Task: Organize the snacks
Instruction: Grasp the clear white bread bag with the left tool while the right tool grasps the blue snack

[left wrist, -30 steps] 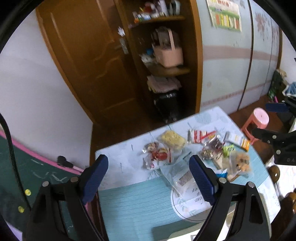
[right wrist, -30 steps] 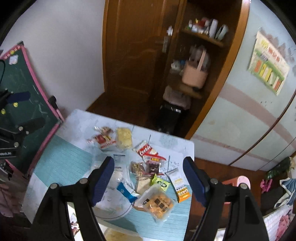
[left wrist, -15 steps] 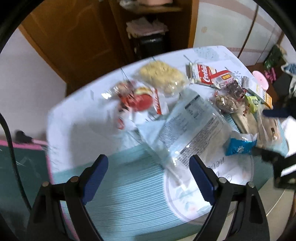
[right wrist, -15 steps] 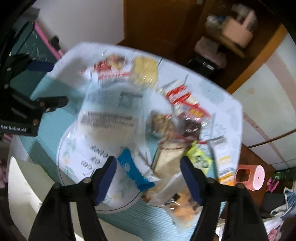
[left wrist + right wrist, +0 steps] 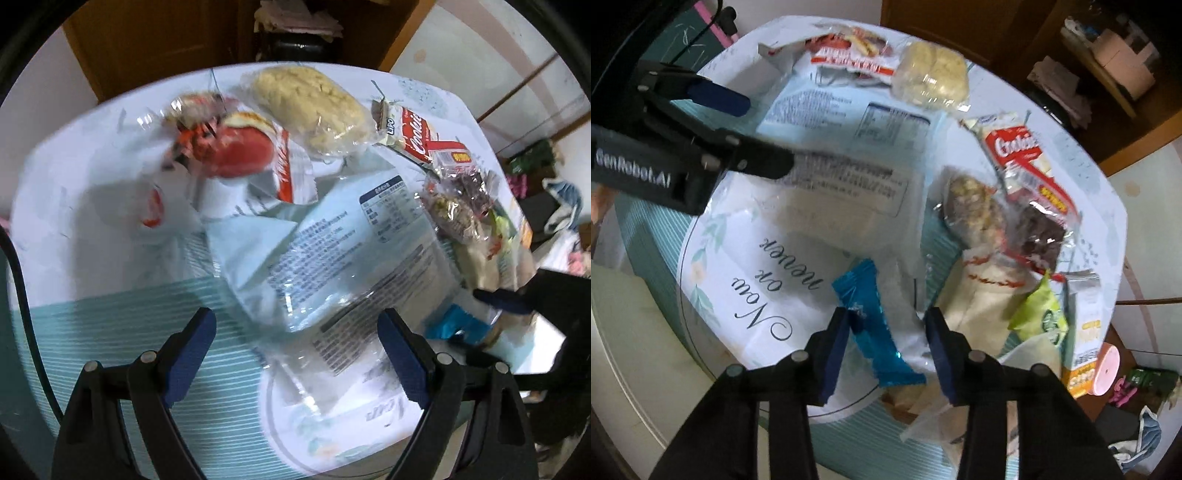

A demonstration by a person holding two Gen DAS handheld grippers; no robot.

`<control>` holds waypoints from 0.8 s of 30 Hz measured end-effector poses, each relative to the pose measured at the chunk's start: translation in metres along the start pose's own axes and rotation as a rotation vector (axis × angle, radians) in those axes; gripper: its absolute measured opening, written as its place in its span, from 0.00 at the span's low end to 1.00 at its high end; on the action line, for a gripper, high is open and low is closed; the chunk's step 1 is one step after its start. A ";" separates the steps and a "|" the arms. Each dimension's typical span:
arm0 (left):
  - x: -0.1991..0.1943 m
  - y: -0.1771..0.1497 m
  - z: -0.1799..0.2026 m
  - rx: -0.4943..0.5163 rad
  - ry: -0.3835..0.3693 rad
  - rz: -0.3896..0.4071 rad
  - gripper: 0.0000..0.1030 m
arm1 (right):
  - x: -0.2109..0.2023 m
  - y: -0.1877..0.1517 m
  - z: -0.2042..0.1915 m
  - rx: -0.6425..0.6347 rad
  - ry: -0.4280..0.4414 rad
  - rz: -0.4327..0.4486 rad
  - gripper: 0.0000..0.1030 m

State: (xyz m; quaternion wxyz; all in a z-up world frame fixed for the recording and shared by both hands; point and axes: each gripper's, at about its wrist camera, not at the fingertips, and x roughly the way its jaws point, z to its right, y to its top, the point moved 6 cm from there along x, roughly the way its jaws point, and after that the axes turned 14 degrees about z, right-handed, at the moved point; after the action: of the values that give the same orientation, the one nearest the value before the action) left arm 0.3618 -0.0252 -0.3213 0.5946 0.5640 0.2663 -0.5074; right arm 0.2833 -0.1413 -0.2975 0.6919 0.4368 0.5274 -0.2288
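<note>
Both grippers dropped low over snacks [image 5: 332, 236], fingers [image 5: 833, 354] apart.

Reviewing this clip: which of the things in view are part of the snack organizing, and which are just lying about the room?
Part of the job:
blue wrapper snack, between the right gripper jaws
large clear bag
red cookie pack
pale biscuit bag
green packet
left gripper, jaws open

Just lying about:
pink stool
chalkboard
shelf unit

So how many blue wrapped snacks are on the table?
1. The blue wrapped snack lies between the right gripper's fingers, on the big clear bag's near edge. Others may hide underneath.
</note>
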 end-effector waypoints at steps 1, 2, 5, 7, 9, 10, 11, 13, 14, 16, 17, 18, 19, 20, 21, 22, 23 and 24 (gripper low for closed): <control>0.004 -0.001 0.000 -0.016 -0.005 -0.004 0.86 | 0.001 -0.001 0.000 0.006 0.007 0.001 0.40; 0.007 -0.001 0.000 -0.032 -0.015 -0.002 0.86 | 0.002 -0.002 0.000 0.015 0.016 0.000 0.40; 0.011 -0.001 0.002 -0.067 -0.037 0.004 0.89 | 0.005 -0.004 0.001 0.024 0.033 -0.005 0.35; 0.014 0.000 0.005 -0.056 -0.024 0.009 0.94 | 0.007 -0.004 0.001 0.030 0.039 -0.001 0.34; 0.019 0.000 0.012 -0.032 -0.009 0.014 0.97 | 0.008 -0.004 -0.002 0.036 0.042 0.003 0.34; 0.019 0.000 0.015 -0.020 -0.010 0.022 0.97 | 0.008 -0.003 -0.002 0.042 0.044 0.007 0.34; 0.021 0.001 0.020 -0.008 -0.010 0.026 0.97 | 0.008 -0.003 -0.002 0.047 0.047 0.009 0.34; 0.020 0.001 0.028 0.036 -0.003 0.052 0.90 | 0.007 -0.002 0.001 0.056 0.057 0.016 0.32; 0.020 0.002 0.031 0.041 -0.009 0.058 0.86 | 0.006 -0.006 0.000 0.060 0.059 0.019 0.32; 0.014 0.004 0.031 0.035 -0.009 0.072 0.72 | 0.005 -0.009 -0.001 0.069 0.062 0.028 0.31; 0.010 0.005 0.031 0.033 -0.005 0.076 0.69 | 0.007 -0.008 0.001 0.071 0.061 0.030 0.31; 0.007 0.007 0.031 0.035 0.006 0.088 0.54 | 0.007 -0.008 0.002 0.076 0.063 0.032 0.31; 0.002 0.009 0.030 0.022 0.013 0.108 0.33 | 0.008 -0.008 0.001 0.081 0.066 0.035 0.30; -0.001 0.010 0.029 0.007 0.004 0.109 0.25 | 0.007 -0.008 0.001 0.080 0.062 0.038 0.30; -0.003 0.011 0.029 -0.021 -0.018 0.108 0.18 | 0.007 -0.009 -0.001 0.080 0.058 0.041 0.30; -0.005 0.011 0.030 -0.023 -0.013 0.110 0.16 | 0.006 -0.010 0.000 0.087 0.053 0.044 0.29; -0.008 0.010 0.032 -0.008 0.000 0.118 0.15 | 0.005 -0.011 0.001 0.095 0.055 0.044 0.29; -0.012 0.009 0.036 0.012 0.013 0.130 0.14 | 0.003 -0.011 0.001 0.103 0.059 0.045 0.29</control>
State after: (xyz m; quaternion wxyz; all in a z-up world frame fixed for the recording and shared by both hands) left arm 0.3571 -0.0569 -0.2992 0.6212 0.5871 0.2299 -0.4654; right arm 0.2756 -0.1473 -0.3041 0.6576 0.4900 0.5253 -0.2271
